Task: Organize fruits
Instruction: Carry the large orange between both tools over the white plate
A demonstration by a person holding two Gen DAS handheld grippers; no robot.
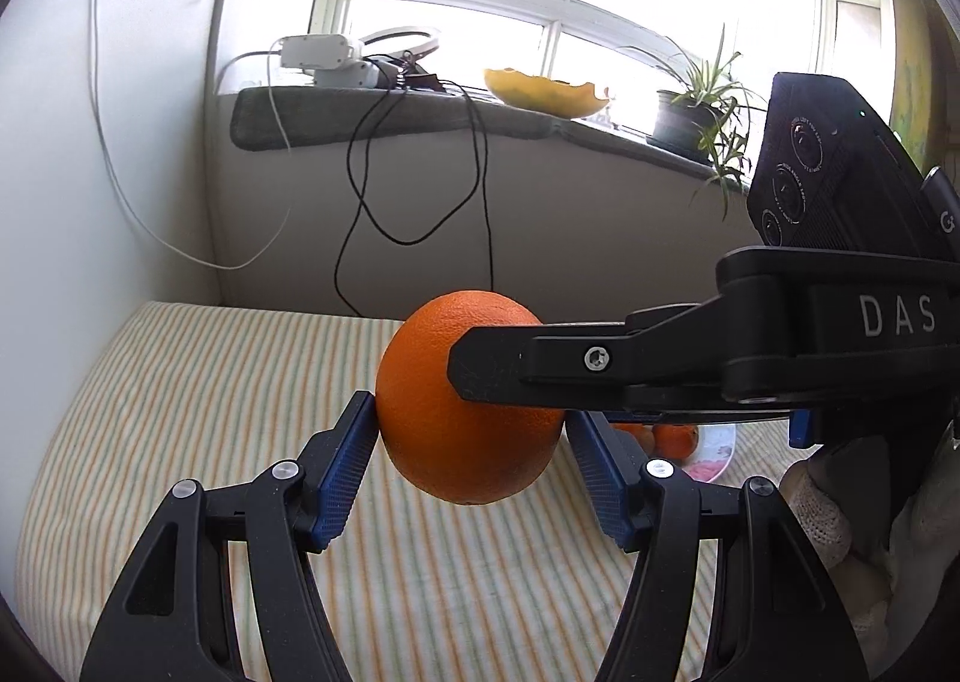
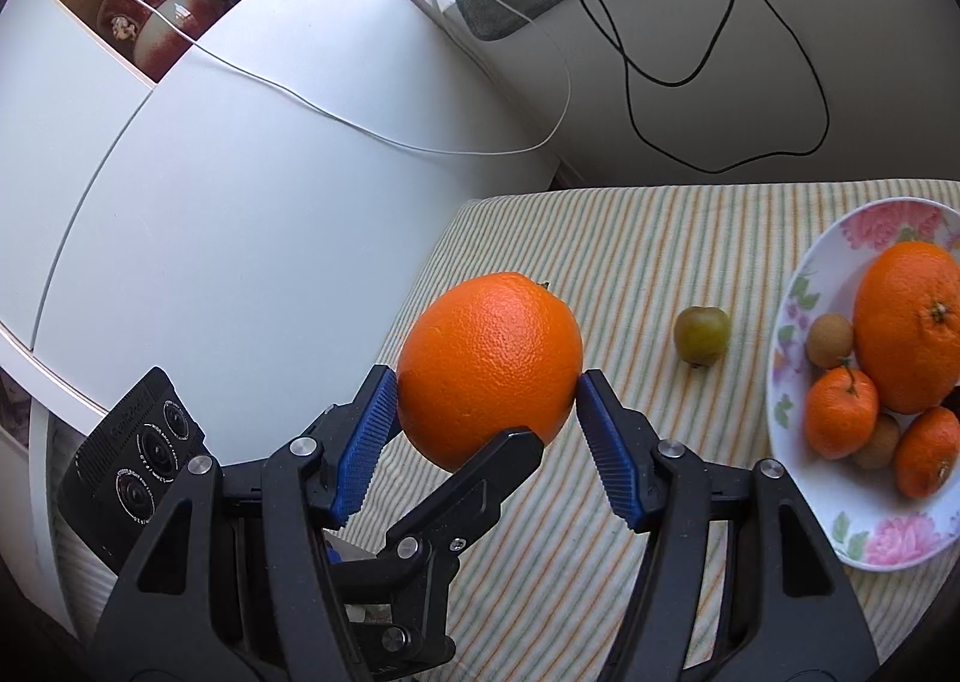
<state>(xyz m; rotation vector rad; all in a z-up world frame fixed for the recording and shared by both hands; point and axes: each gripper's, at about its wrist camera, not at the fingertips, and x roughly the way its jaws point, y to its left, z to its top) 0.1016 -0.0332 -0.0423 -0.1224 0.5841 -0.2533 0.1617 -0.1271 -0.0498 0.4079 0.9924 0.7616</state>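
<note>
Orange (image 1: 468, 400) sits clamped between both grippers' blue fingers (image 2: 366, 442), above the cloth.

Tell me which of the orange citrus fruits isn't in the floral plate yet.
The large round orange, held in the air between both grippers' blue pads. The other big orange and two small mandarins already sit in the white floral plate.

A small fruit (image 2: 701, 335) lies left of the plate (image 2: 798, 286), apparently apart.

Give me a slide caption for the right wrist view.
Both grippers clamp one large orange above the striped cloth, beside a floral plate of fruit.
</note>
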